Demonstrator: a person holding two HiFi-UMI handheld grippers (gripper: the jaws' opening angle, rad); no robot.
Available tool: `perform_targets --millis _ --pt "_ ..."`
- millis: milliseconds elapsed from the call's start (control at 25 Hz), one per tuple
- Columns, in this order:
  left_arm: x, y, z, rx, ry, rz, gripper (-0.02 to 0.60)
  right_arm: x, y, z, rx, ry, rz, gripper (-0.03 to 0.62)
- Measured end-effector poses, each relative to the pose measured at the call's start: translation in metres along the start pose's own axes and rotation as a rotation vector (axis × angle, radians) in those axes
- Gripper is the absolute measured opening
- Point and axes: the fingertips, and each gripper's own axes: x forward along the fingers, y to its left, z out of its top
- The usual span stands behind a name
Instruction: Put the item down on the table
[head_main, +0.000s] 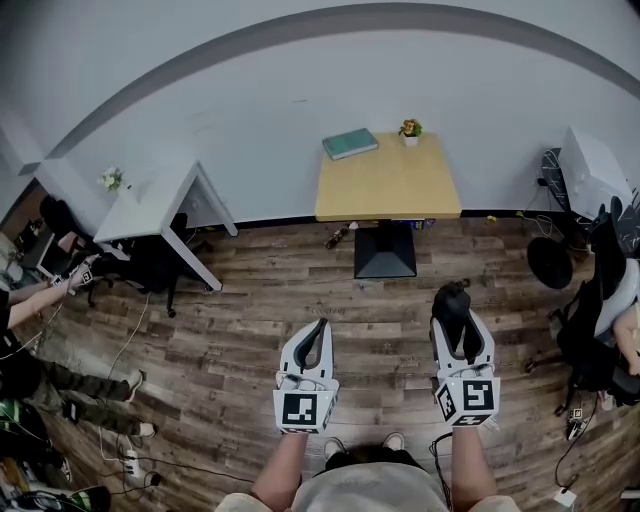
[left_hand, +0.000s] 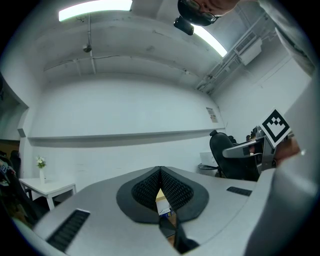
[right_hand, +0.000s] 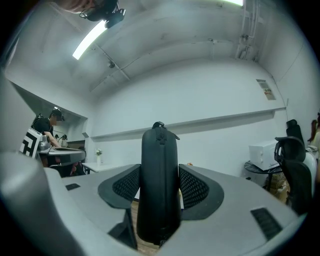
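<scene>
The plank floor (head_main: 250, 300) fills the head view. At twelve o'clock stands the yellow-topped desk (head_main: 390, 190), well apart from both tongs. The left tongs (head_main: 318, 332), at seven o'clock, are pressed together with nothing between them. The right tongs (head_main: 458, 328), at five o'clock, clamp an upright black zip case (right_hand: 159, 170) over the floor. A teal book (head_main: 350, 143) and a potted plant (head_main: 410, 129) sit at the desk's far edge.
</scene>
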Motion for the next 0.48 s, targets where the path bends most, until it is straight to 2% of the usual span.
perform_targets --millis 480 --pt "0.027 -0.063 -0.004 0.006 0.036 0.01 0.008 -0.005 -0.063 -0.018 0.044 0.05 0.059 0.248"
